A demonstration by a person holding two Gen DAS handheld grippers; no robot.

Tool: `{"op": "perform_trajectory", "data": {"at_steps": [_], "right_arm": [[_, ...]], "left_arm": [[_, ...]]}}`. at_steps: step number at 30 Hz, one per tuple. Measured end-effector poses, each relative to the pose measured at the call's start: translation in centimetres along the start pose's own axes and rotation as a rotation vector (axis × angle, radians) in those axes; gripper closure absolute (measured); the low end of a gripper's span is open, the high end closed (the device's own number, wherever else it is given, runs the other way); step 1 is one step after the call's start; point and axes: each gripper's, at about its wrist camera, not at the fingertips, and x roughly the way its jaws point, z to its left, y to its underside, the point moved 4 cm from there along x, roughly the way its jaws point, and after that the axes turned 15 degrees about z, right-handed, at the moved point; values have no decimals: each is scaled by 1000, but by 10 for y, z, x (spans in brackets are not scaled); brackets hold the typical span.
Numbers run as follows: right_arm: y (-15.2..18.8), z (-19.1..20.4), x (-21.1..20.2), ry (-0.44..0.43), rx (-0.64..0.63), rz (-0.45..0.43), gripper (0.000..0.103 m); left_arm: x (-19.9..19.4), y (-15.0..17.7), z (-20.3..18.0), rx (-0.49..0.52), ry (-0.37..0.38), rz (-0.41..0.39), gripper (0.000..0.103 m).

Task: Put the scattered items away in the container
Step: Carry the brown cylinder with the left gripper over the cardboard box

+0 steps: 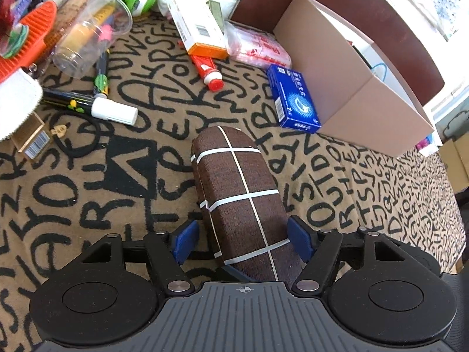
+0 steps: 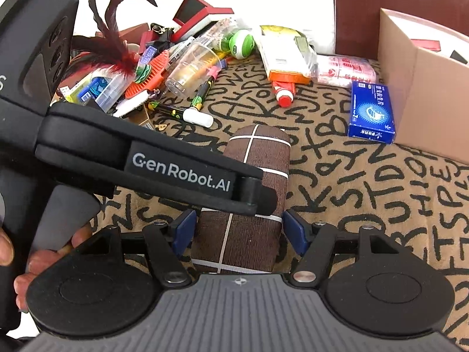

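Observation:
A long brown case with white grid lines [image 1: 239, 193] lies on the lettered cloth. My left gripper [image 1: 244, 242] is open around its near end, blue pads [image 1: 186, 242] on each side with a small gap. My right gripper [image 2: 236, 231] is open around the same brown case [image 2: 258, 158] from a similar side. The left gripper's black body [image 2: 140, 161] crosses the right wrist view over the case. The cardboard box [image 1: 346, 82] stands open at the right; it also shows in the right wrist view [image 2: 422, 88].
A blue packet [image 1: 294, 99] lies against the box. A red-capped tube [image 1: 208, 72], an orange-white carton [image 1: 196, 26], a pink-printed bag [image 1: 258, 45], a white-capped pen [image 1: 96, 105], a clear cup [image 1: 88, 35] and an orange brush [image 1: 32, 35] lie scattered behind.

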Motion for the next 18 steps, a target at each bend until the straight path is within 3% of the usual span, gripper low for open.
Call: {"op": "perform_trajectory", "data": {"at_steps": [10, 14, 18], "right_arm": [[-4, 0, 16, 8, 15, 26, 31], [-2, 0, 17, 12, 5, 8, 32], [2, -2, 11, -6, 32, 0, 32]], "left_arm": [[8, -3, -6, 45, -18, -8, 23], [9, 0, -12, 57, -49, -13, 30], [6, 6, -21, 60, -47, -1, 30]]}}
